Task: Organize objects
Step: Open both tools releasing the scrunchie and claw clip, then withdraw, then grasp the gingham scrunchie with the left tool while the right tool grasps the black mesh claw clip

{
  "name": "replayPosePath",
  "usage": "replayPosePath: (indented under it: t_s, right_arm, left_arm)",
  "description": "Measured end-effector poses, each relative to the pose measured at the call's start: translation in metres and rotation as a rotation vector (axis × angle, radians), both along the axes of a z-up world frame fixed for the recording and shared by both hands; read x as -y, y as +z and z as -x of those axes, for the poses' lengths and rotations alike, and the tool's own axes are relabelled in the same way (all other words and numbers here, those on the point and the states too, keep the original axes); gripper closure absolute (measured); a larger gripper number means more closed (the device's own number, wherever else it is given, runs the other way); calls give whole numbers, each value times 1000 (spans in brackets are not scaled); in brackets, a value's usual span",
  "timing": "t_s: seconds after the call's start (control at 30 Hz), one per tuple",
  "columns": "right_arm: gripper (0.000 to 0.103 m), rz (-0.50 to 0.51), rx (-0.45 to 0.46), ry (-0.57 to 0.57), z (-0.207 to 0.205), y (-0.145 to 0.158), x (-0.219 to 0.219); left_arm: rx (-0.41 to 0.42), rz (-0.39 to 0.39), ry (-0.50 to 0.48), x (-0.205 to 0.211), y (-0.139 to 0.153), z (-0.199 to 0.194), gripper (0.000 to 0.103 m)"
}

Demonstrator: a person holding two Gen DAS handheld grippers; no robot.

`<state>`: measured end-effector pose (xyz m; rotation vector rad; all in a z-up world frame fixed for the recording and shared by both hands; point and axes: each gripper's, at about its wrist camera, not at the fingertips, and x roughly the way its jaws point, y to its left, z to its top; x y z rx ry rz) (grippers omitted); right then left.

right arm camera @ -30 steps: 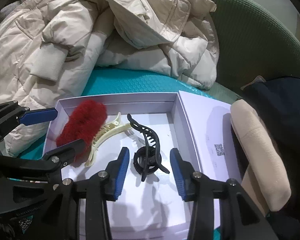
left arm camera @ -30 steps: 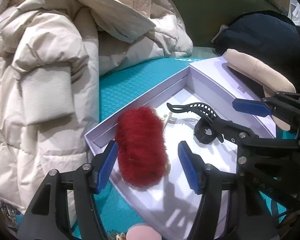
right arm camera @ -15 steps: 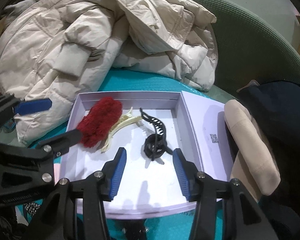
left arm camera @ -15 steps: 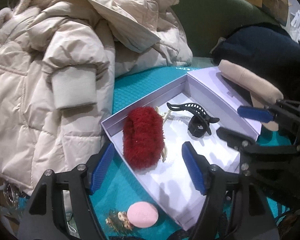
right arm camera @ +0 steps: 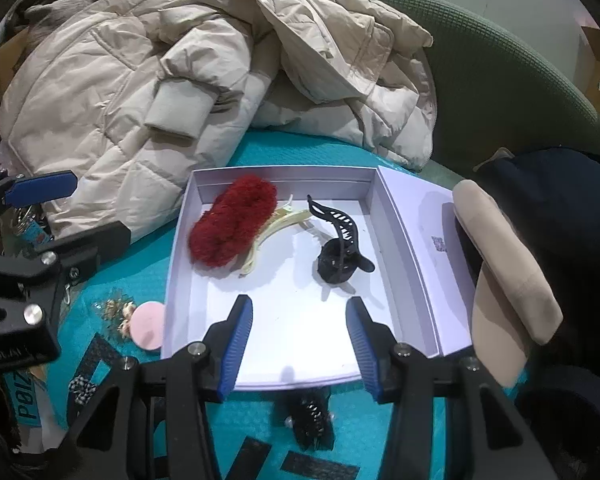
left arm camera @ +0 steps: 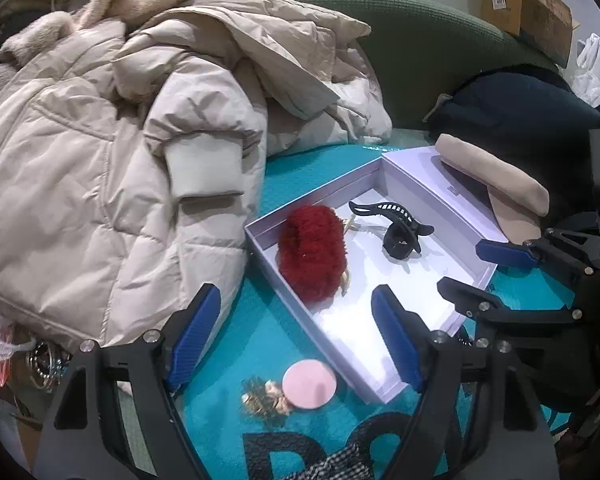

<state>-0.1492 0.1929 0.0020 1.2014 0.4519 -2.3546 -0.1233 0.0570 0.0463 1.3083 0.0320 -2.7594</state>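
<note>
An open pale lilac box [right arm camera: 284, 174] lies on a teal mat. Inside it are a red fuzzy hair clip [left arm camera: 312, 252], a cream claw clip [right arm camera: 276, 224] half under it, and a black claw clip [right arm camera: 340, 252]. My left gripper [left arm camera: 294, 296] hovers over the box's near left corner; its jaws are opening with nothing between them. My right gripper [right arm camera: 299, 306] hangs open and empty above the box's front part, short of the black clip. A pink round pad [left arm camera: 309, 385] and a gold hair ornament [left arm camera: 264, 396] lie on the mat outside the box.
A beige puffer jacket [left arm camera: 100, 160] is heaped to the left and behind. The box lid [right arm camera: 420, 216] lies on the right, against a beige padded roll [right arm camera: 504, 264] and a dark bag [left arm camera: 512, 120]. A black beaded hair piece [right arm camera: 310, 420] lies before the box, and a checked fabric piece [left arm camera: 340, 468] nearer.
Both grippers have drawn back and upward from the box. The left jaws, earlier either side of the red clip, have widened and left it lying there. The pink pad and gold ornament came into view.
</note>
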Motion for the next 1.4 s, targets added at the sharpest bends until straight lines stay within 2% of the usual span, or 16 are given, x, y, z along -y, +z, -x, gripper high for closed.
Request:
replayPosePath:
  t_s: [0.4,0.57,0.8,1.0,1.2,1.4]
  right_arm:
    - [54,-14,-8,53,-44,2,5]
    - [54,-7,-11,55,-68,-1,7]
    - [54,-24,-13,53,-107,-9,3]
    - [51,-25,-3,39,-130,-18,-6]
    - [50,-19,8,15,-145,-32,-17]
    - [50,-20,40,-15,-150,-54,-31]
  left_arm:
    - [-17,-37,55,13,6,-59,25]
    - [-49,-63,51,12,7,-89,25]
    - [-19,-36,15,0,-2,-124,25]
    - [-10,-57,-28,-7,-13,-148,25]
    - [24,-65,-77,-13,-33,-159,25]
    - [15,-74,-131,-19,-54,-166,25]
